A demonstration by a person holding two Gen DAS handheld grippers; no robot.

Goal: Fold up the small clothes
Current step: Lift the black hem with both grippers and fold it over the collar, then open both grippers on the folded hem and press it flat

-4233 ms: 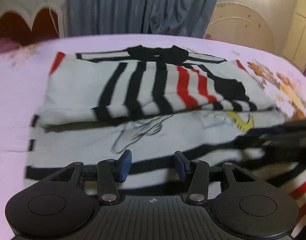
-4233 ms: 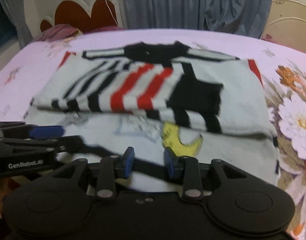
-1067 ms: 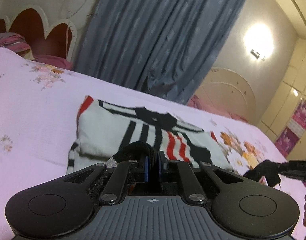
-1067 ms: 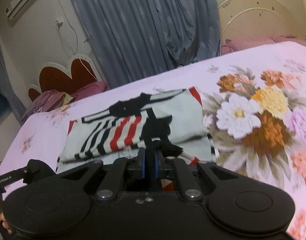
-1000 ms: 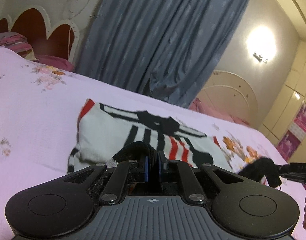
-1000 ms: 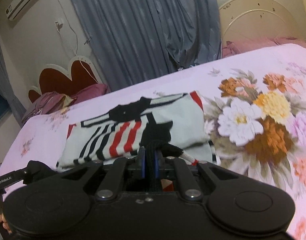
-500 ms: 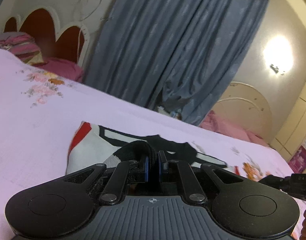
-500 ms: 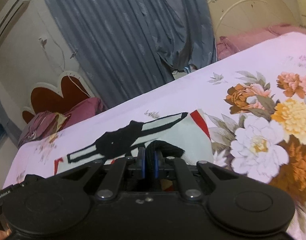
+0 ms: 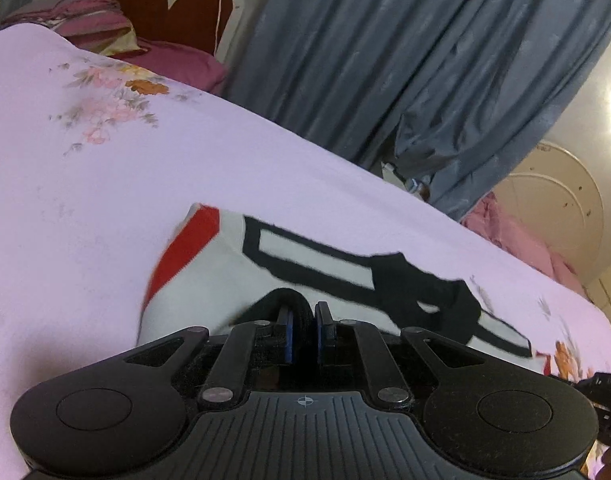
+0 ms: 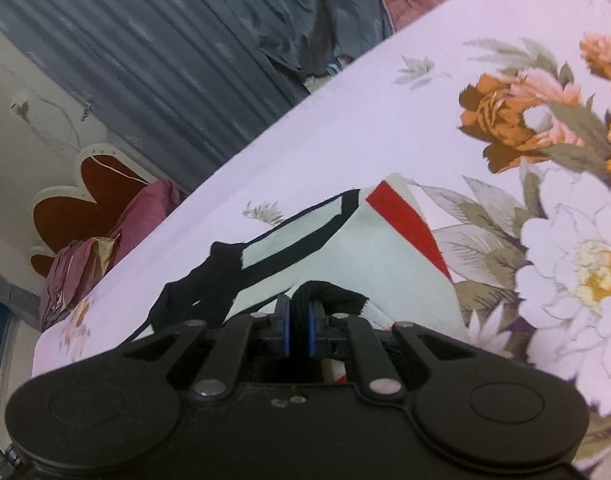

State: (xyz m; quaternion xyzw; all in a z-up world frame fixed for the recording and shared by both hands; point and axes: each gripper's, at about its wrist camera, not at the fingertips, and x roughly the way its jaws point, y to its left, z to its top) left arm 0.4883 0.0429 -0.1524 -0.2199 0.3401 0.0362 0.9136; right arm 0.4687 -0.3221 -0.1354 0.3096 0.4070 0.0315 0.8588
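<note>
Pinching the black hem in both tools, I have the left gripper point(image 9: 304, 334) and right gripper point(image 10: 298, 328) clenched on the striped sweater point(image 9: 233, 276), whose folded body lies just beyond the jaws. It looks like a soft, light, floppy knit, best held by hem corners. Farther out spread the lilac floral bedsheet point(image 10: 445, 112) and grey curtains point(image 9: 385, 60).

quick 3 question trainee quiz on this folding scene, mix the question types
1. True or false: both tools are shut on the sweater's black hem.
2. What does the sweater lie on? A) wooden floor B) floral bedsheet C) chair
3. Fill in: the stripe at the sweater's far corners is ___.

Key
1. True: the left tool and right tool each pinch the black hem.
2. B, the bedsheet.
3. Red.
</note>
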